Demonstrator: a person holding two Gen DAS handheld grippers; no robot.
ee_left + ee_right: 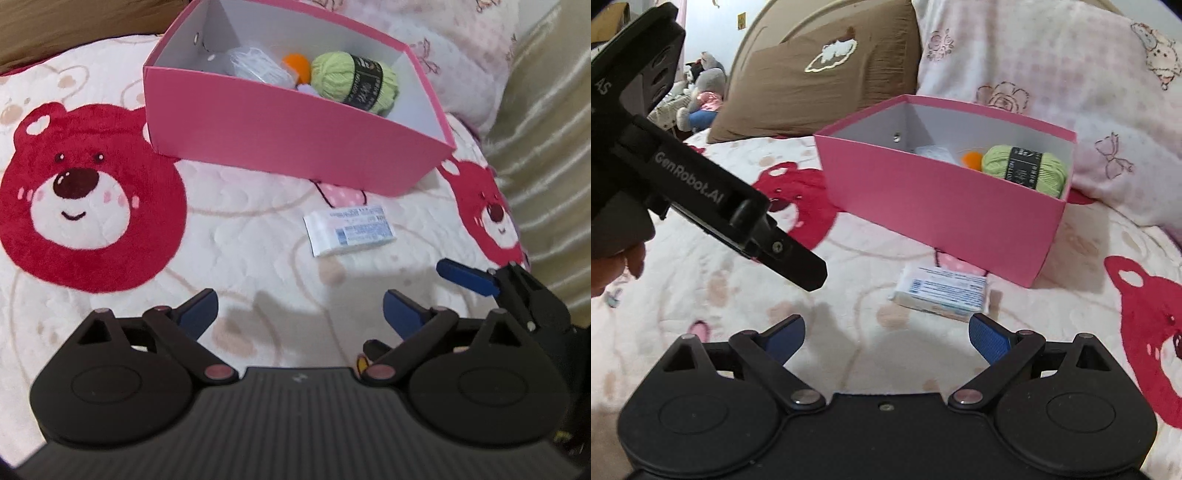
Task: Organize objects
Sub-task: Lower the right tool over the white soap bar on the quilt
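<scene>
A pink cardboard box (288,125) (942,206) stands open on the bear-print blanket. Inside it lie a green yarn ball (354,81) (1023,166), an orange object (295,64) (971,158) and a clear packet (258,64). A white and blue tissue pack (351,229) (942,291) lies on the blanket just in front of the box. My left gripper (301,312) is open and empty, short of the pack. My right gripper (888,336) is open too, with the pack just beyond its right finger. One blue finger (465,277) of the right gripper shows in the left wrist view.
The blanket (92,192) carries large red bear faces. A brown pillow (820,74) and a pink floral pillow (1052,66) lean behind the box. Plush toys (701,88) sit far left. Beige striped fabric (546,129) borders the right. A hand (613,266) holds the left gripper.
</scene>
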